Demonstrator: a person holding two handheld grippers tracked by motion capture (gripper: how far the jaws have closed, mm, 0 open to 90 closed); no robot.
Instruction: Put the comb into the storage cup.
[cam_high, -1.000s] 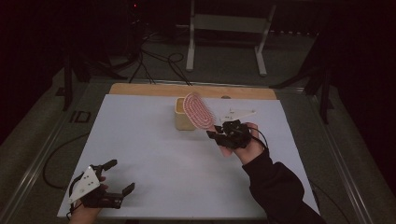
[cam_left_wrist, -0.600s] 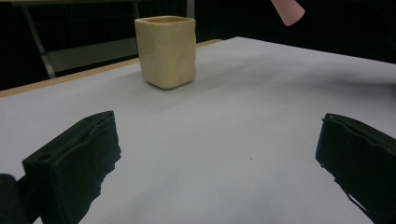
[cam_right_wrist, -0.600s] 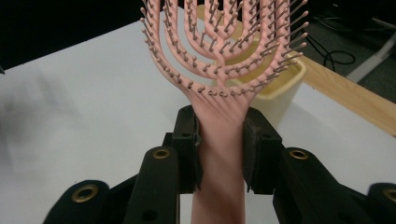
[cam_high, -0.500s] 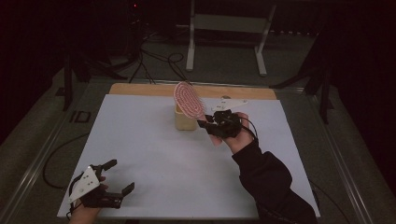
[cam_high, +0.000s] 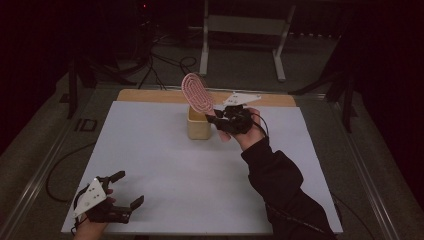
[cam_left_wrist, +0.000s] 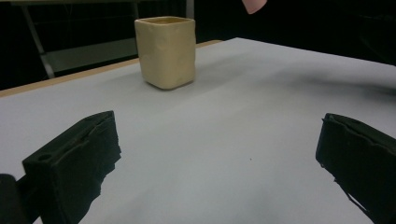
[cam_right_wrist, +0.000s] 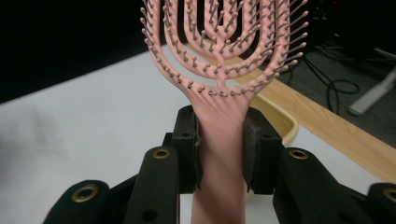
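right hand-held gripper (cam_right_wrist: 219, 149) is clamping the pink hairbrush (cam_high: 196, 94) by its handle, head tilted just above the beige cup (cam_high: 199, 127). step: carrying it to the cup. next: turning it handle-down over the opening. left hand-held gripper (cam_high: 126, 189) is resting wide open and empty, well apart from the cup.

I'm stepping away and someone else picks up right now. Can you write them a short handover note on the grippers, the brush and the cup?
Right gripper: shut on the handle of the pink hairbrush, head up, held in the air just above the cup's rim.
Left gripper: open, holding nothing, resting at the near left corner of the white table.
Yellow square cup: upright near the far edge of the table; I can't see anything inside.
Done: brush picked up and brought to the cup.
Left: probably lower the brush into the cup and let go.
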